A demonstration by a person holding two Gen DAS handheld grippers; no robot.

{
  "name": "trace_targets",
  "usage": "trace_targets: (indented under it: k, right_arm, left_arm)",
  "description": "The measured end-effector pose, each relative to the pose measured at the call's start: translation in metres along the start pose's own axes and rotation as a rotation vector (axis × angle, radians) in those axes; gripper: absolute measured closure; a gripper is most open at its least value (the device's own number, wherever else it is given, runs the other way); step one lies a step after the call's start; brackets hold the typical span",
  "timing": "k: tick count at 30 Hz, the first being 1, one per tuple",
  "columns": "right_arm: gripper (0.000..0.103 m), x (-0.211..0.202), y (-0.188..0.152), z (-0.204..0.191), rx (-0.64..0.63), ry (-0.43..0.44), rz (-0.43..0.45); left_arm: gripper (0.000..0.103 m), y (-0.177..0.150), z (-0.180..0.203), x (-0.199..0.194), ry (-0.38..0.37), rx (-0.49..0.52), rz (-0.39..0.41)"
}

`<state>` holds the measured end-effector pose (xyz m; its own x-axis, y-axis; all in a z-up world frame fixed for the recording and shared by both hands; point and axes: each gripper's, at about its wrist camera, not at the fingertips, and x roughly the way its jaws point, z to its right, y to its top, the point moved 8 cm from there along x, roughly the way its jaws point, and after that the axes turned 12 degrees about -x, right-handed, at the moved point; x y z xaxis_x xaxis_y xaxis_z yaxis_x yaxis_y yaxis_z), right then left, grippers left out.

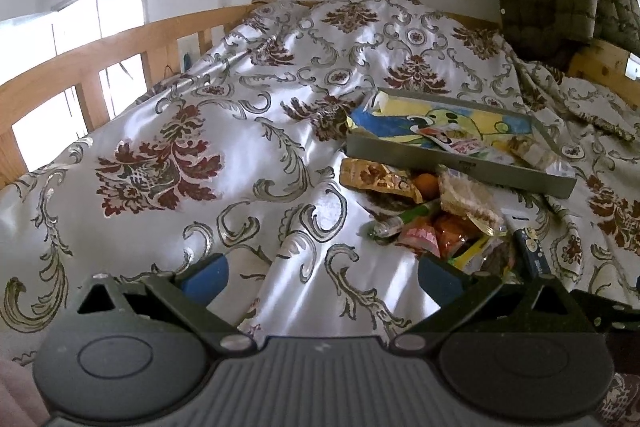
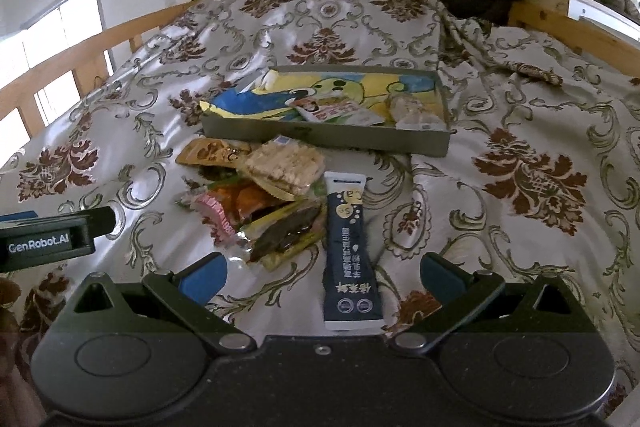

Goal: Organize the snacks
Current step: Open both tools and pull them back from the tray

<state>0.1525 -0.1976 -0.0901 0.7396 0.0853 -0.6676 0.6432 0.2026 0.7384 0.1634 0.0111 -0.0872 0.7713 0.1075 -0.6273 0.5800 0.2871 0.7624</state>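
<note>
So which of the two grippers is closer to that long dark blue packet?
Right. The dark blue packet lies between the open right gripper's fingers. The left gripper, also open, sits off to the packet's left, beyond the snack pile.

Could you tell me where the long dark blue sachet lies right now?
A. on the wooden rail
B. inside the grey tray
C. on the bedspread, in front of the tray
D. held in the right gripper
C: the sachet lies flat on the bedspread, nearer the camera than the tray, between the open fingers of the right gripper.
</note>
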Motion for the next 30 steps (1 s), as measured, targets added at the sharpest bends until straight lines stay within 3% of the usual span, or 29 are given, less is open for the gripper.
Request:
trace_targets:
  k: [19,30]
  right_arm:
    - [0.001,0.022,-0.002,0.004,0.073,0.058,-0.063]
    - [0.001,0.035,0.000,0.011,0.083,0.040,-0.088]
  left_arm:
    - [0.000,0.004,0.005,0.025,0.007,-0.011,-0.042]
    - [0.000,0.007,0.019,0.041,-0.041,0.035,-0.064]
